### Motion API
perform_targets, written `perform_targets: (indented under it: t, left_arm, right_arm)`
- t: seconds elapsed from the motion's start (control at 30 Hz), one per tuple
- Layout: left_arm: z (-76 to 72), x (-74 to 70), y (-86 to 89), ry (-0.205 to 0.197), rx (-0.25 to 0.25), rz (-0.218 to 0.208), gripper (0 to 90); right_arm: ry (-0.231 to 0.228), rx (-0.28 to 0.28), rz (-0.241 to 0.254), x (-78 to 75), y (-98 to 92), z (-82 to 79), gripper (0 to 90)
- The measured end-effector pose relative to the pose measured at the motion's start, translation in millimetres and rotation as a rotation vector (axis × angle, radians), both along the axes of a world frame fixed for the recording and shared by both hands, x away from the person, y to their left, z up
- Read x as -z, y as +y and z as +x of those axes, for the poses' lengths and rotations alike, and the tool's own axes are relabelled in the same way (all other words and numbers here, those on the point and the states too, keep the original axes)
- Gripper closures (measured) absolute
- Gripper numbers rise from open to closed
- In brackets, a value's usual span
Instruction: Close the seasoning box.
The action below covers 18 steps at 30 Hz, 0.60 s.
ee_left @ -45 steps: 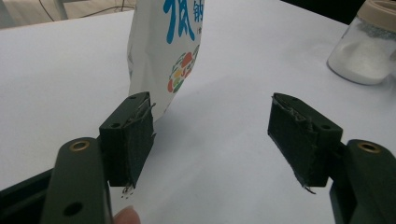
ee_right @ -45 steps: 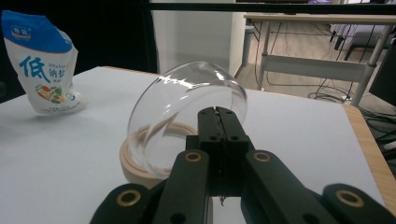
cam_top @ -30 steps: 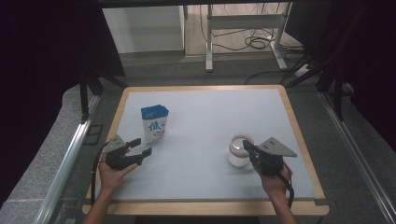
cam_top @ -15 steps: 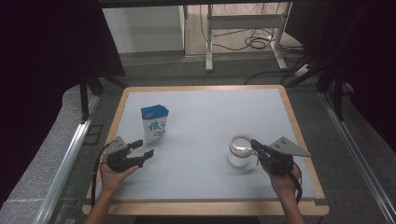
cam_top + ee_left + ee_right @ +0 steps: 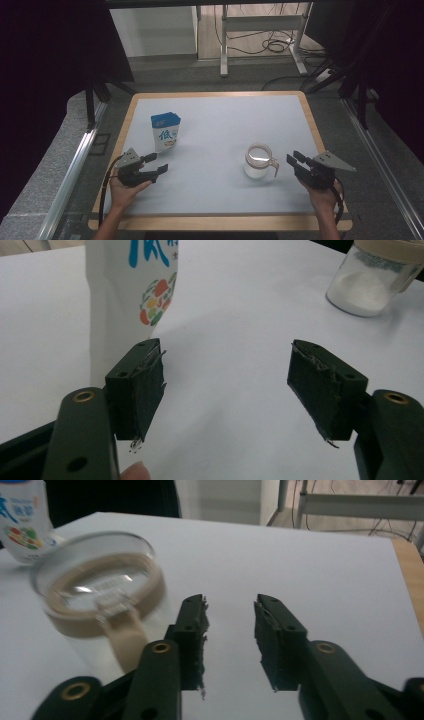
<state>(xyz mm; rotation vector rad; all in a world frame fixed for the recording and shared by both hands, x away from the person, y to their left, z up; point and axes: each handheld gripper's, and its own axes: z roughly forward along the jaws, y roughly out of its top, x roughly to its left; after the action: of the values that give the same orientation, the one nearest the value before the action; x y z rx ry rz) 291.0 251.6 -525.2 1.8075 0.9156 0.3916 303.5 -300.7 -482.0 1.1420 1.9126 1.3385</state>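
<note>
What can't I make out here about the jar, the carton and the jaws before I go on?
- Jar: right gripper view, blurred by closeness; the lid's latch can't be read.
- Jar's contents: left gripper view, the top edge cuts the lid; white powder, kind unclear.
- Carton: left gripper view, top cut off; high view, print too small.
- Right gripper: jaws have just been opening, nothing between them.

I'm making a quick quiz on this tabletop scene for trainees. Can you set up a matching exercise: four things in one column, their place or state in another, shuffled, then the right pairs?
Things:
1. carton
2. jar
3. left claw
4. right claw

Places or states:
A. open, empty, just right of the jar's handle, its jaws just having opened
B. blue and white, upright on the mat's left half
C. clear glass, beige lid, white powder at the bottom
D. open wide, nothing between the jaws, in front of the carton

Pairs: 1-B, 2-C, 3-D, 4-A
</note>
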Motion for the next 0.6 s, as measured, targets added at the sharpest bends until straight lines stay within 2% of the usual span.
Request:
perform_targets:
  t: [0.1,0.27,0.33,0.37,0.6]
  left_arm:
    - [-1.0,1.2,-1.7,0.009,0.003,0.002,30.8]
    - [-1.5,3.3,-4.5,0.025,0.006,0.006,30.7]
    - [-1.7,3.8,-5.6,0.029,0.007,0.01,30.7]
    - [-1.8,4.0,-6.2,0.031,0.008,0.01,30.7]
    - [-3.7,4.0,-8.0,0.034,0.013,0.018,30.7]
  right_arm:
    - [0.042,0.017,-0.006,11.3,-8.5,3.4,56.5]
    - [0.074,0.039,-0.022,28.3,-15.7,4.2,46.5]
    - [0.094,0.035,-0.048,33.3,-16.4,5.8,43.4]
    - [0.101,0.041,-0.061,35.1,-16.7,6.0,42.7]
    - [0.125,0.049,-0.047,39.9,-19.3,8.9,40.7]
